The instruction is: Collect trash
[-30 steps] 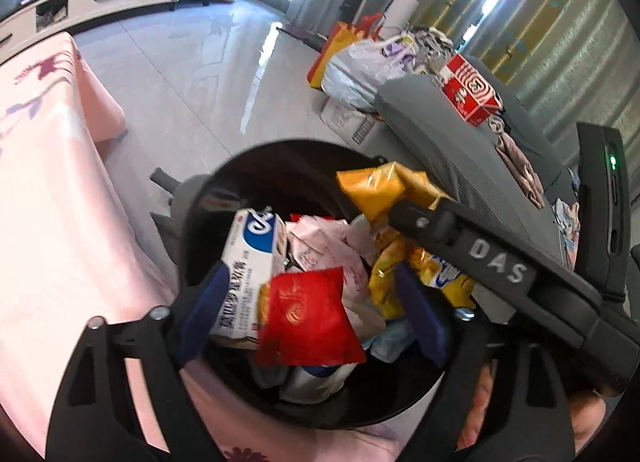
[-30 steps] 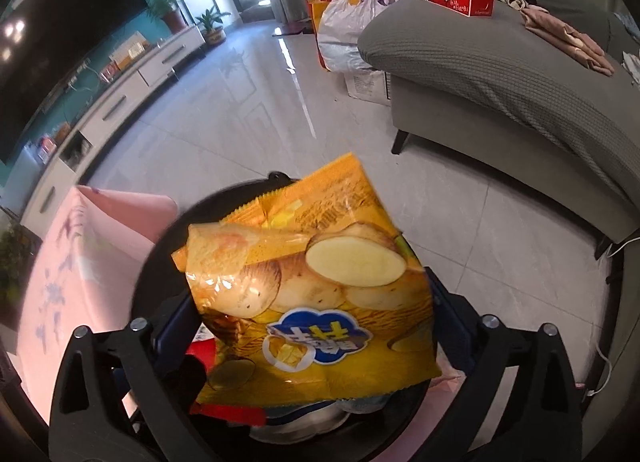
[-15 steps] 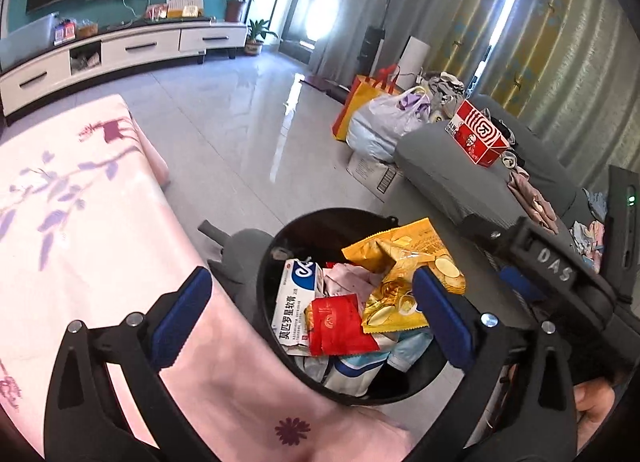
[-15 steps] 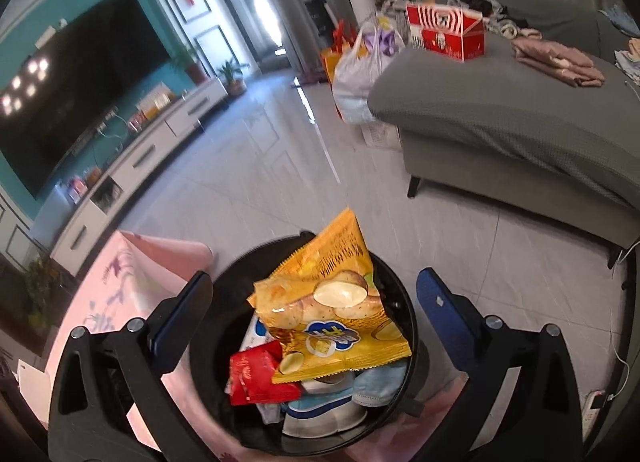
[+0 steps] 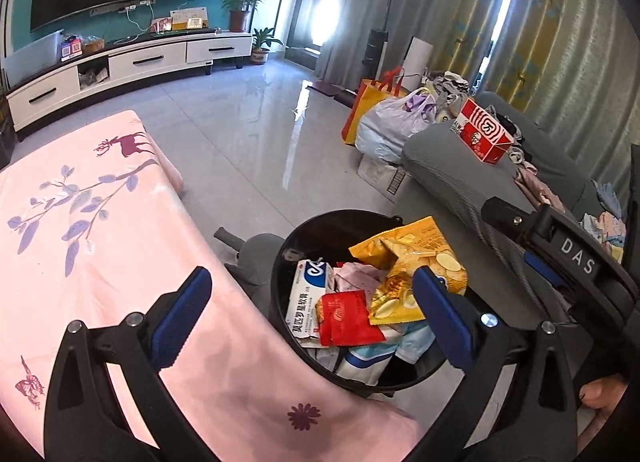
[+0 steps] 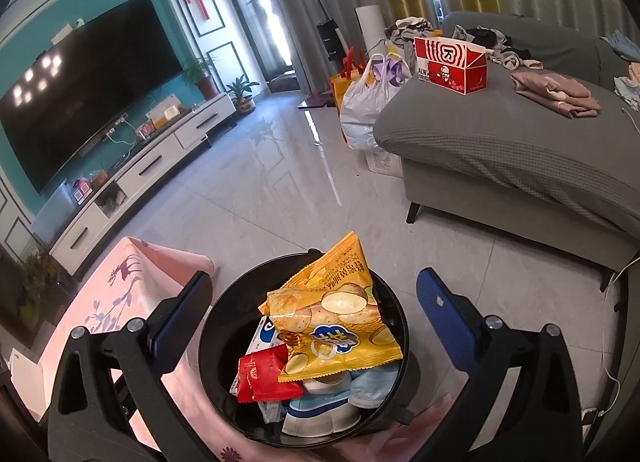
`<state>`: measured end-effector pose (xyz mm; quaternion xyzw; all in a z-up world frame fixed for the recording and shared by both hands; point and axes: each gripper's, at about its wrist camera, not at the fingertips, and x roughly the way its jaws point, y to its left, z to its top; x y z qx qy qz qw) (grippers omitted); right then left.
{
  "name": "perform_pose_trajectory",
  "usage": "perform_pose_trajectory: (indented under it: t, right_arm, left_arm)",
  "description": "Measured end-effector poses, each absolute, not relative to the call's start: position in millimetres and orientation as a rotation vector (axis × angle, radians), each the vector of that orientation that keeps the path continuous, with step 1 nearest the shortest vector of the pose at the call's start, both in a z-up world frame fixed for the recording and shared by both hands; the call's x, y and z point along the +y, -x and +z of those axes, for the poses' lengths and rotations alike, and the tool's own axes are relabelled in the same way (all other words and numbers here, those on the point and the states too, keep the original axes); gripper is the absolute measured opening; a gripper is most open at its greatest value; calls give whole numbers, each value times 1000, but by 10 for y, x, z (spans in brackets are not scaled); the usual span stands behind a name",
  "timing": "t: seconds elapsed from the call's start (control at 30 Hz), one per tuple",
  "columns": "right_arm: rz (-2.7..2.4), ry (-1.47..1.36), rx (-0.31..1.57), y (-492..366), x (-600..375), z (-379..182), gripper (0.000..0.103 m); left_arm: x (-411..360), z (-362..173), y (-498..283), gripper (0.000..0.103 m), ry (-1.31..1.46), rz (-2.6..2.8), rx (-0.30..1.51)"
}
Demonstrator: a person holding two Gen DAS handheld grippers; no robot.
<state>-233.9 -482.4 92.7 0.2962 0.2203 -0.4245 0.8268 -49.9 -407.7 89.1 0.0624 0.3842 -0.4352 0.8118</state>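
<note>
Left gripper [image 5: 308, 312]: jaws fully apart, blue pads clear of everything, nothing held. It hangs above the black trash bin [image 5: 280, 262], w/ its left finger over the pink tablecloth [image 5: 100, 222] and its right finger over the bin's right half.

Right gripper [image 6: 314, 312]: jaws wide apart, nothing between the pads, no contact w/ any item. The bin [image 6: 216, 322] sits framed between its two fingers, below them. In the left wrist view the right gripper's body [image 5: 560, 258] shows at the right edge, beside the bin; part of a hand [image 5: 600, 398] shows bottom right.

Bin contents, piled near the rim:
- Yellow chip bag [image 6: 336, 326]: on top, tilted, upper corner sticking above the rim at the far side.
- Red packet [image 6: 266, 378]: just left of the chip bag, partly under its lower edge.
- White-and-blue medicine box [image 5: 310, 302]: left side of the pile, standing on edge against the bin wall.
- Pale blue and white wrappers [image 6: 360, 386]: beneath the chip bag; type cannot be told.

Bin location: on the floor, against the edge of the cloth-covered table, w/ a grey sofa [image 6: 520, 150] well apart to the right.
</note>
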Motion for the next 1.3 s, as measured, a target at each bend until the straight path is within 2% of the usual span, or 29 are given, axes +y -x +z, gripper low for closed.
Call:
perform_pose_trajectory:
  t: [1.3]
  right_arm:
    - [-943,-578,495,2400,-4836,966,100]
  left_arm:
    - [-4018,869,464,100,-108,-951,839]
